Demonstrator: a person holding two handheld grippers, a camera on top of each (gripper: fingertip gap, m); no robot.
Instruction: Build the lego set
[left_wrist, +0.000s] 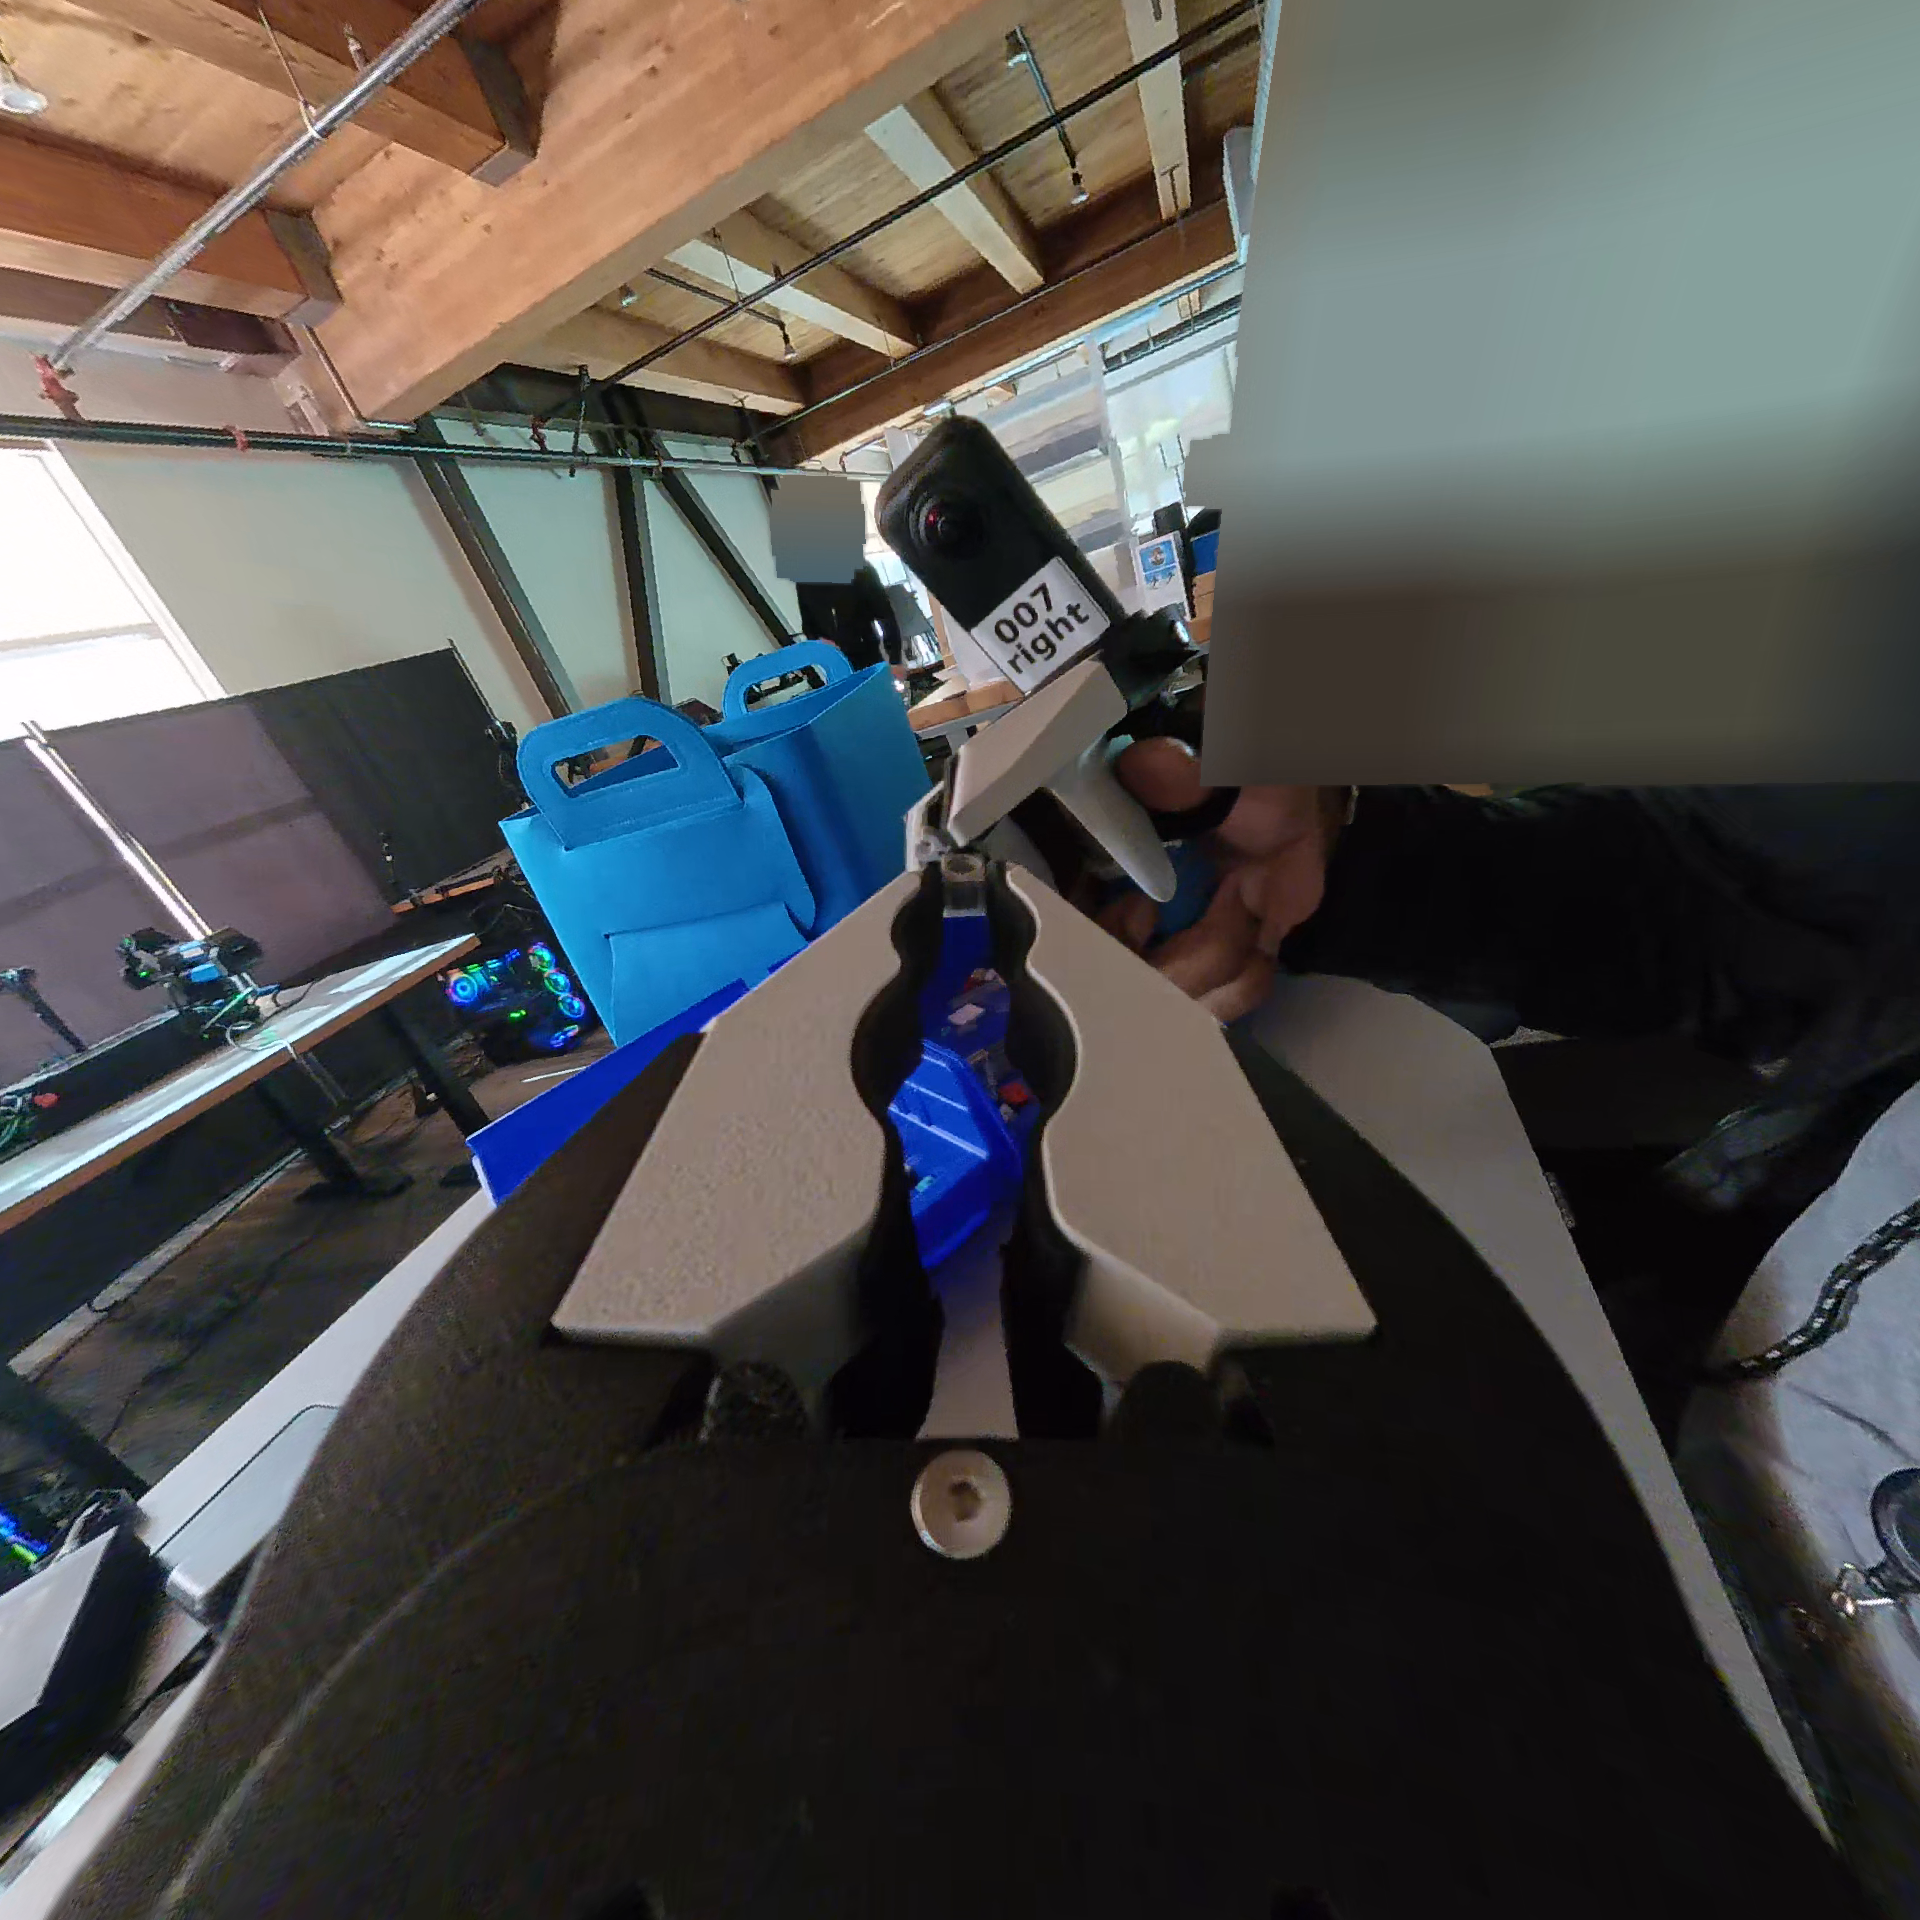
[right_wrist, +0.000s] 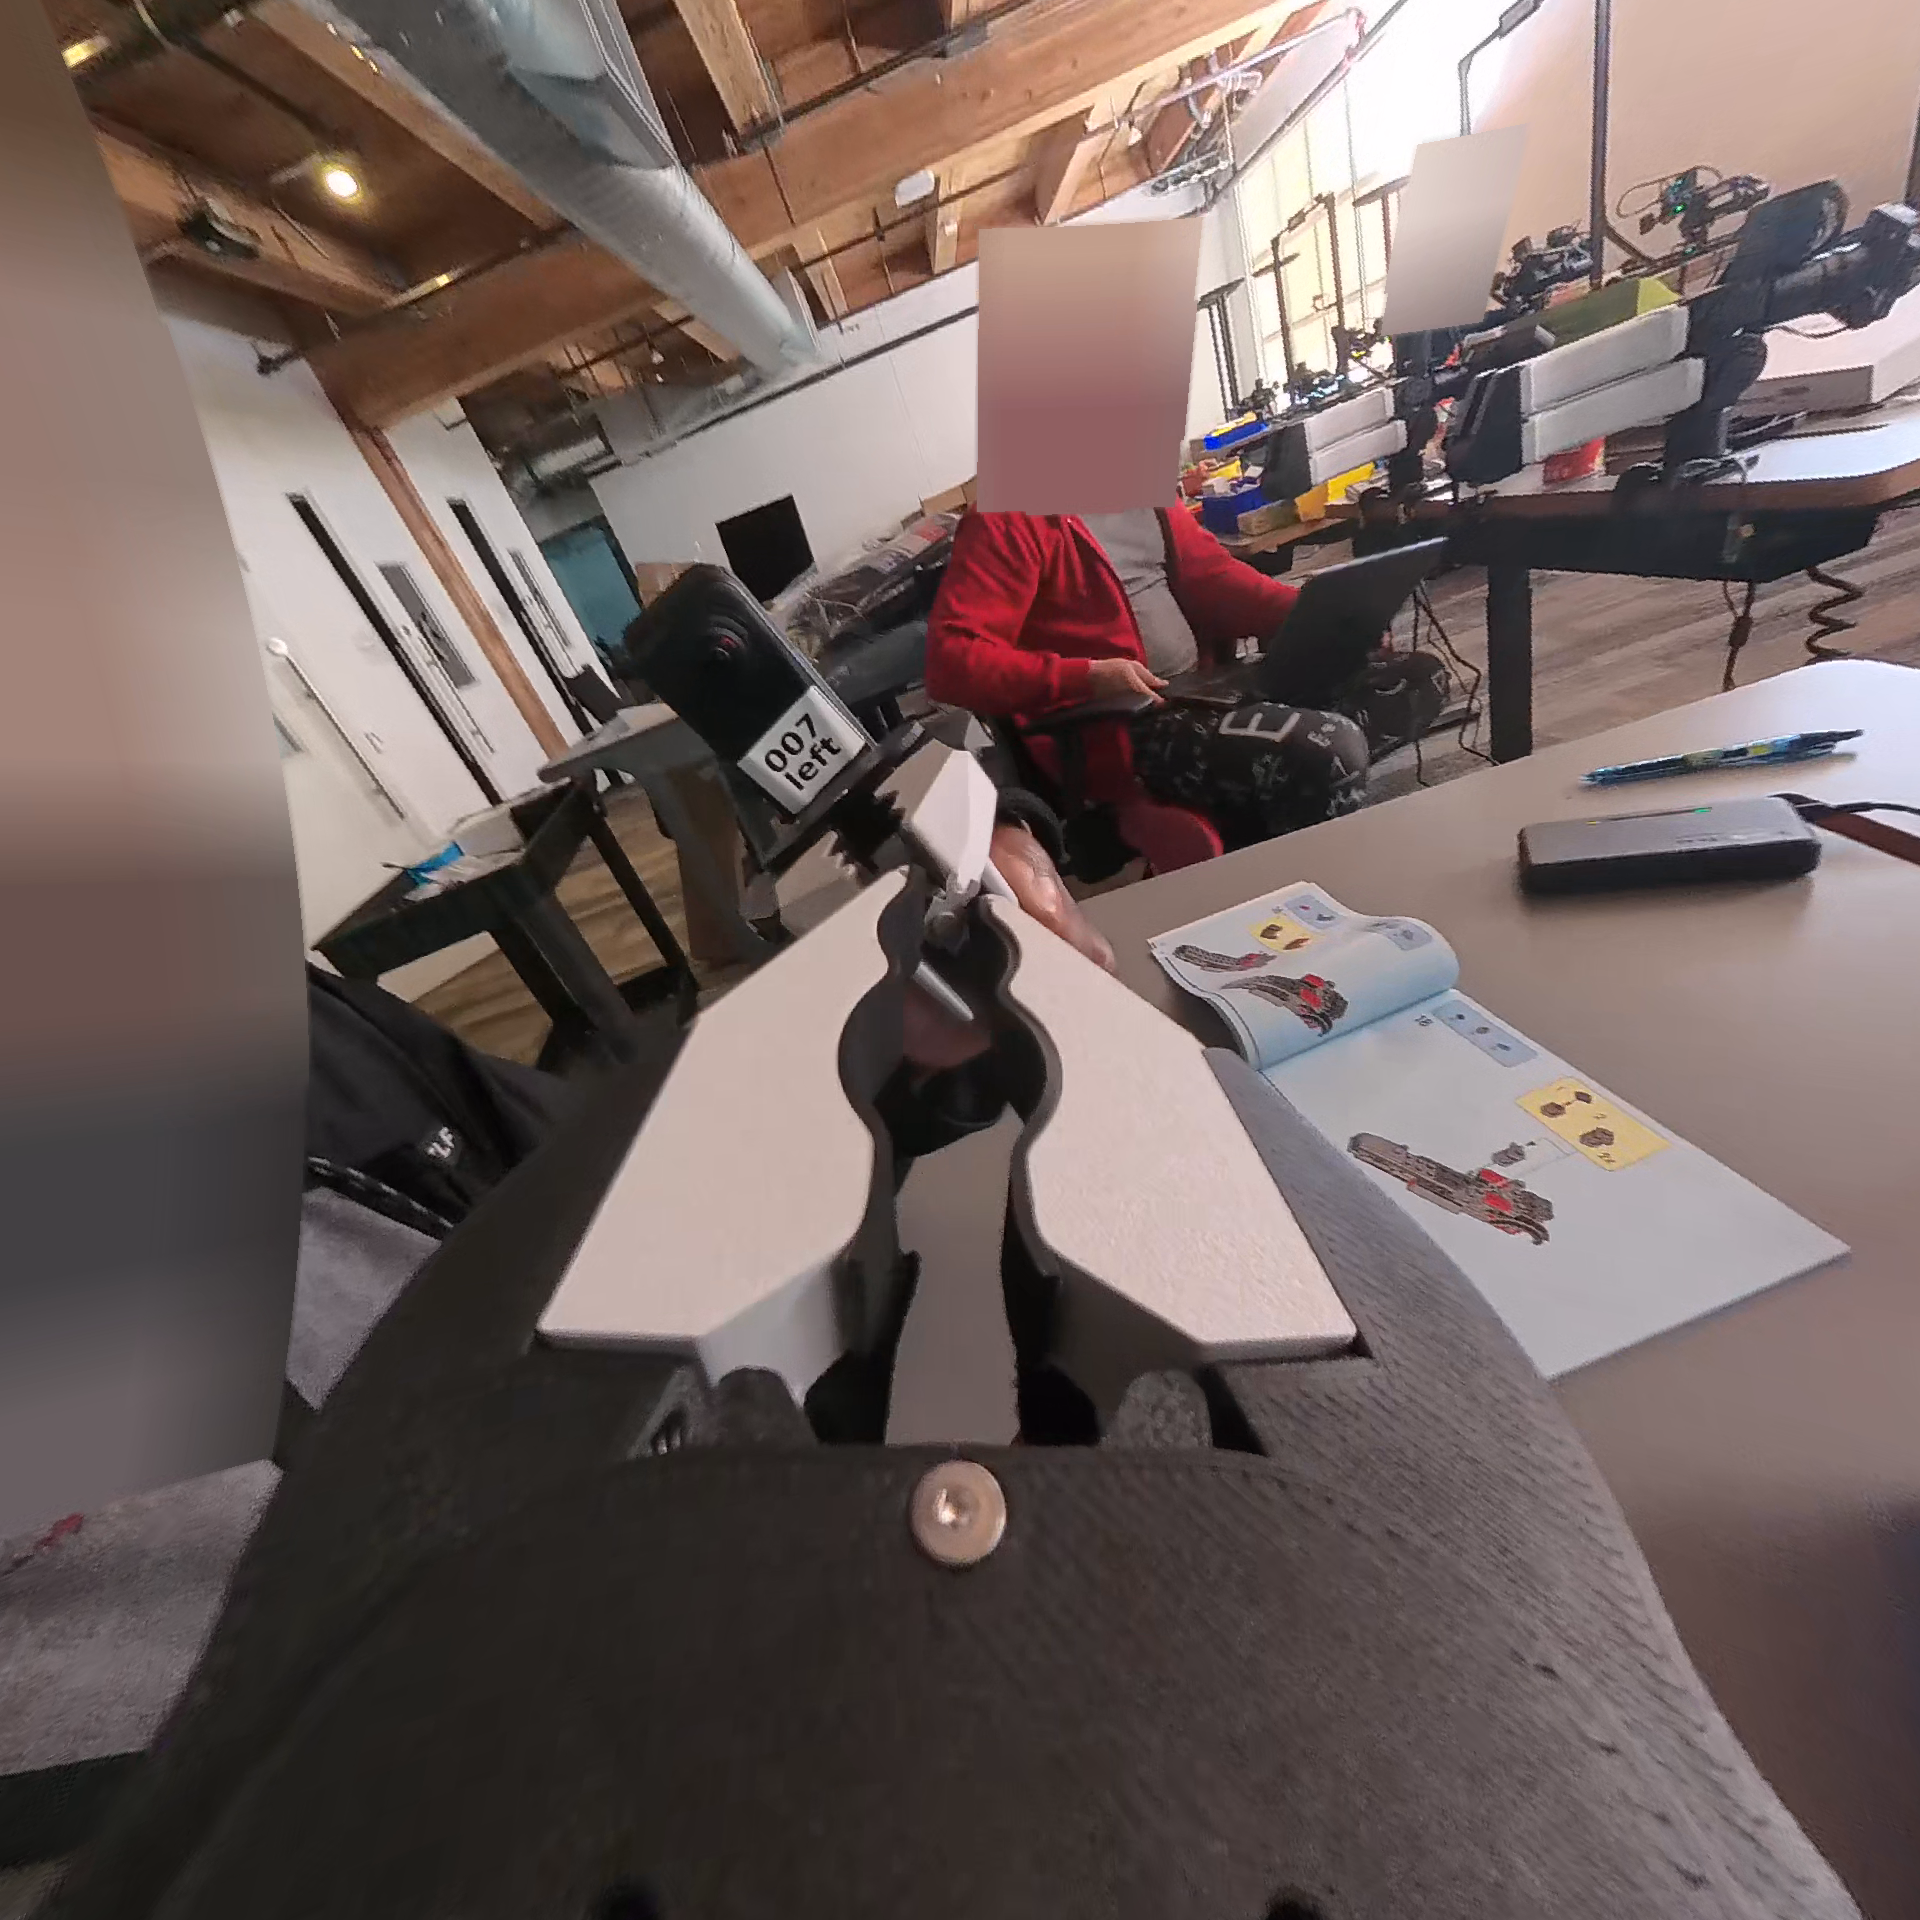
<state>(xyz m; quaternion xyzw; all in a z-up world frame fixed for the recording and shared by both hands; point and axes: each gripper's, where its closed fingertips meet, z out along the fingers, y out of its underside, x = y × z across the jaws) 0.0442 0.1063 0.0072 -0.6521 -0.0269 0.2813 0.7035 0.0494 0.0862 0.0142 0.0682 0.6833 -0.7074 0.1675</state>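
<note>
Left of the scene: a desk (left_wrist: 239, 1049) with lit electronics stands well off, and two blue bags (left_wrist: 665, 873) sit beyond the left gripper.
Under the left gripper: a blue bin (left_wrist: 951, 1132) of small parts shows through the gap between the fingers.
Left gripper (left_wrist: 964, 878): fingers drawn nearly together, tips pinching a small clear lego piece (left_wrist: 963, 871) with a round stud on top.
Right gripper (left_wrist: 951, 821): in the left wrist view its grey tips meet the clear piece from above, and a hand (left_wrist: 1247, 883) holds its handle.
Right gripper, own view (right_wrist: 948, 914): fingers almost closed, tips touching the left gripper's tips; whether they clamp the piece themselves I cannot tell.
Lego piece: raised off the table, right at the meeting fingertips.
Right of the grippers: an open instruction booklet (right_wrist: 1455, 1101) lies flat on the table (right_wrist: 1714, 1039); farther right lie a black device (right_wrist: 1668, 854) and a pen (right_wrist: 1714, 754).
Behind: a seated person in red (right_wrist: 1039, 613) with a laptop.
</note>
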